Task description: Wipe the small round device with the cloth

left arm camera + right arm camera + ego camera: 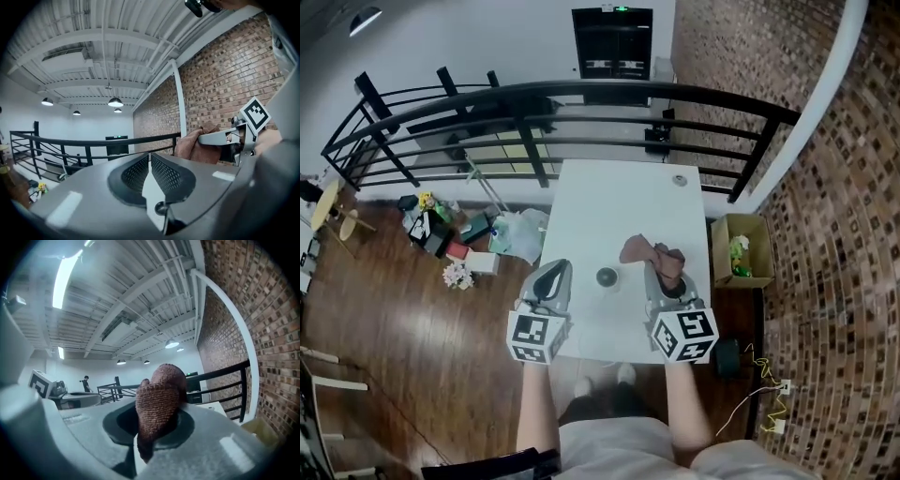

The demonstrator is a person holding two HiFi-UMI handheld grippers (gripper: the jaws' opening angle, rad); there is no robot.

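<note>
The small round dark device (607,277) lies on the white table (609,202), near its front, between my two grippers. My left gripper (557,266) stands to the device's left, its jaws (150,157) shut with nothing between them. To the device's right, my right gripper (662,274) is shut on a brown knitted cloth (647,251), which bunches up beyond the fingertips. In the right gripper view the cloth (158,399) sticks up from between the jaws and hides the table ahead. The left gripper view shows the cloth (193,143) off to its right, above table level.
A small round object (679,180) sits at the table's far right corner. A black railing (581,94) runs behind the table. On the wooden floor, an open cardboard box (741,248) stands to the right and bags and clutter (459,239) to the left.
</note>
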